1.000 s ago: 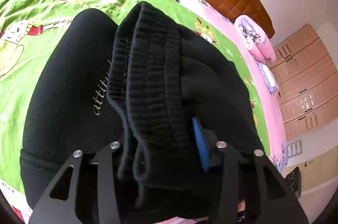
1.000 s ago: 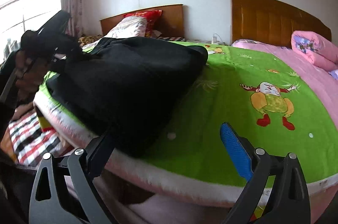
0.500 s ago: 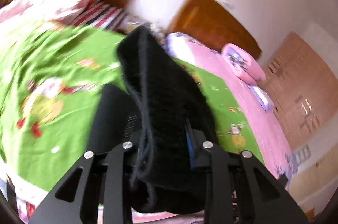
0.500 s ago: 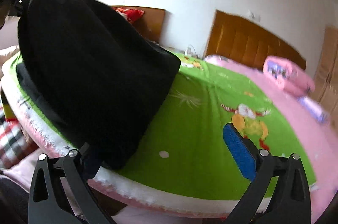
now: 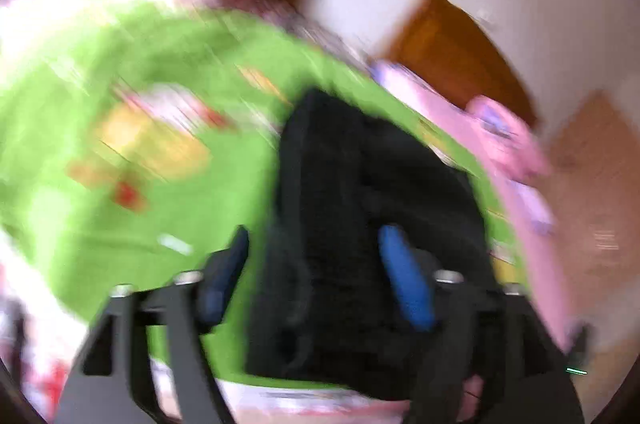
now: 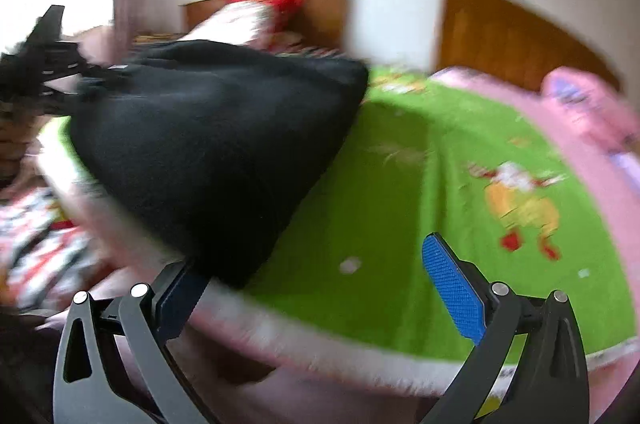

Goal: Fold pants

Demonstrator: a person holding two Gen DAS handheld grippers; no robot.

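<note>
The black pants (image 5: 360, 224) lie bunched at the near edge of the green bedspread (image 5: 160, 184). The left gripper (image 5: 316, 264) has just been opening, pads clear of the cloth between them, apparently releasing the fold. The right gripper (image 6: 320, 284) stands wide open and empty, waiting nearby.

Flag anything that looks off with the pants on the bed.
The black pants lie in a bunched, humped heap at the corner of the green bedspread, one end hanging over its edge, not flat. The left gripper has just been opening, the cloth loose between its jaws. The right gripper is open and empty.
</note>
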